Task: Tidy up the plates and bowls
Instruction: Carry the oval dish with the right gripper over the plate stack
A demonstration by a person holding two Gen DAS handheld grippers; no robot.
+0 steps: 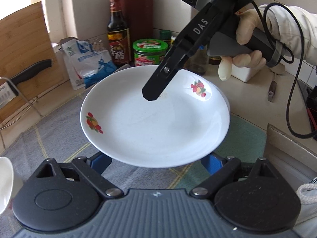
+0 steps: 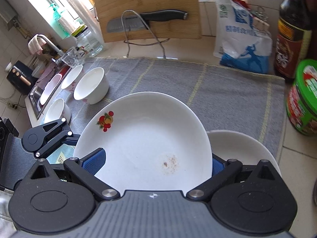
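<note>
A white plate [image 1: 154, 123] with red fruit prints hangs tilted over the grey mat [image 1: 59, 138]. My left gripper [image 1: 155, 161] holds its near rim, with a blue pad on each side of the edge. From the upper right my right gripper [image 1: 150, 96], held by a gloved hand, reaches onto the far rim. In the right wrist view the plate [image 2: 142, 142] fills the gap between the right gripper's [image 2: 156, 163] blue pads, and the left gripper [image 2: 59, 136] meets its left rim. A second white plate [image 2: 243, 150] lies partly under it. Several white bowls [image 2: 91, 85] stand by the sink.
A wooden cutting board [image 2: 146, 8] and a knife [image 2: 164, 15] on a wire rack stand at the back. A salt bag [image 2: 241, 39], a dark bottle [image 2: 293, 35] and a green-lidded jar [image 2: 303, 99] crowd the right corner. The sink [image 2: 39, 91] is on the left. A bowl rim [image 1: 4, 180] shows nearby.
</note>
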